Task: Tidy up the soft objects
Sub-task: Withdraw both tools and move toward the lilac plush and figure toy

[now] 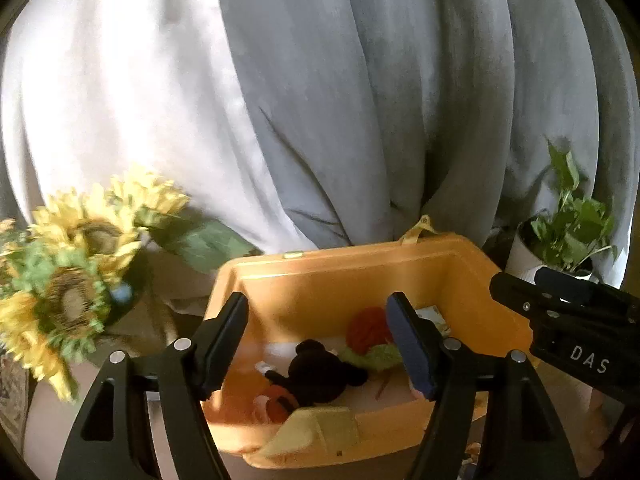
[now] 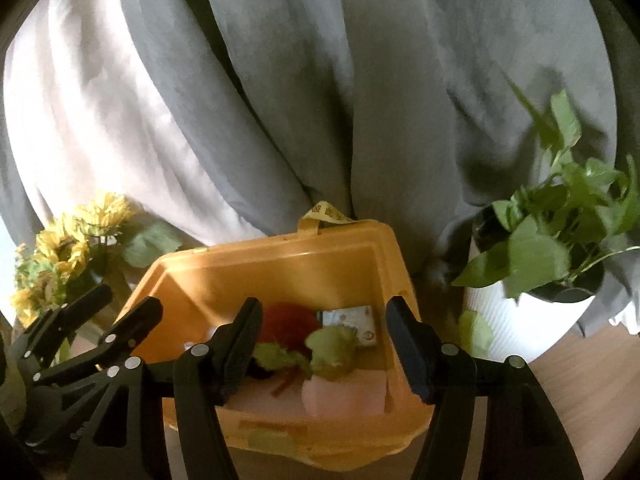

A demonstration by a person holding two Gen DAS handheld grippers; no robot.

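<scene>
An open orange bin (image 1: 320, 280) (image 2: 280, 264) stands in front of both grippers. Inside lie a black mouse plush (image 1: 320, 372), a red and green soft flower (image 1: 370, 338) (image 2: 292, 324), a small printed packet (image 2: 352, 320) and pale pink cloth (image 2: 344, 396). A yellow sponge-like piece (image 1: 316, 428) rests on the bin's near rim. My left gripper (image 1: 318, 344) is open and empty above the bin's near side. My right gripper (image 2: 322, 344) is open and empty above the bin. Each gripper shows at the edge of the other's view.
Grey and white curtains (image 1: 320, 100) hang behind the bin. A bunch of sunflowers (image 1: 68, 264) (image 2: 64, 248) stands at the left. A potted green plant (image 1: 564, 236) (image 2: 548, 248) in a white pot stands at the right on the wooden surface (image 2: 592, 364).
</scene>
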